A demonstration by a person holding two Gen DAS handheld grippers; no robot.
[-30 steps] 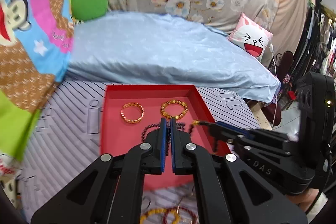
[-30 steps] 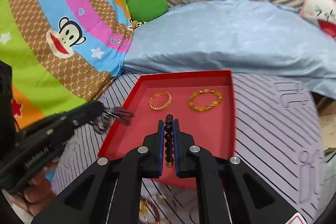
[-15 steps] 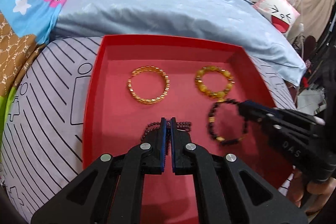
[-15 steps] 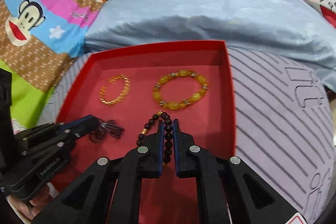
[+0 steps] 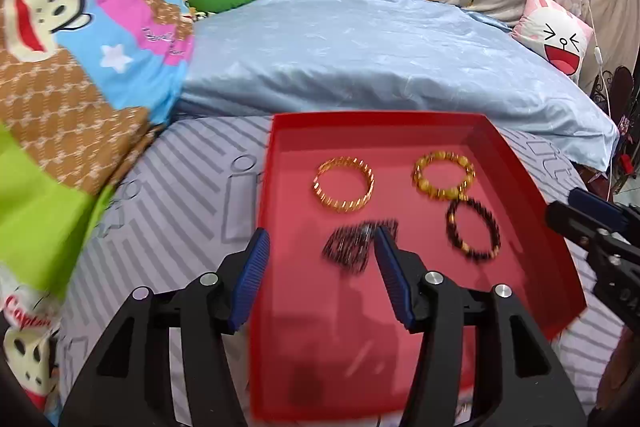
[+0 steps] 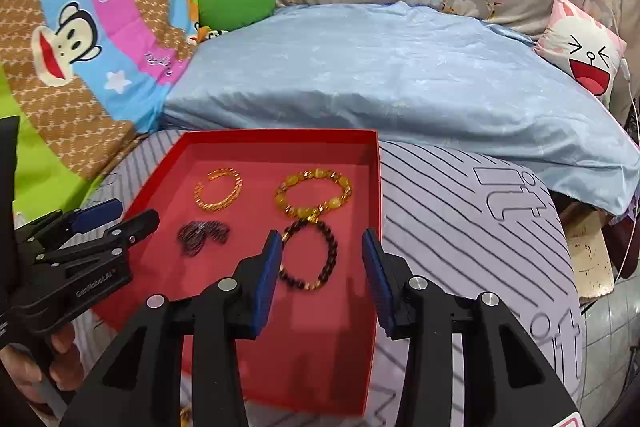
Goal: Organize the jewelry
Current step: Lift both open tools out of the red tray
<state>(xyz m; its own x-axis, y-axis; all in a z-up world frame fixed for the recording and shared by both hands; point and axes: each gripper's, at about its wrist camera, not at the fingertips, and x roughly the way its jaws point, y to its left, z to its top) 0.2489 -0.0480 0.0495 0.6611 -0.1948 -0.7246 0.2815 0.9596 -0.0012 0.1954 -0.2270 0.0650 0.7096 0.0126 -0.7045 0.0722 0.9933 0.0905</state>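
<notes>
Jewelry is lying in the red tray on the striped grey cover. Nearest, the left gripper is hovering with its jaws apart, having just been opening, and the dark twisted chain is sitting blurred on the tray floor between its blue pads, untouched by them. The right gripper is hanging over the tray too, jaws spread after just opening, with the dark bead bracelet lying loose beneath the gap. Further back, the gold coil bangle and the amber bead bracelet are resting side by side near the tray's far wall, the amber one touching the dark bracelet. Beyond, a blue quilt is heaped.
</notes>
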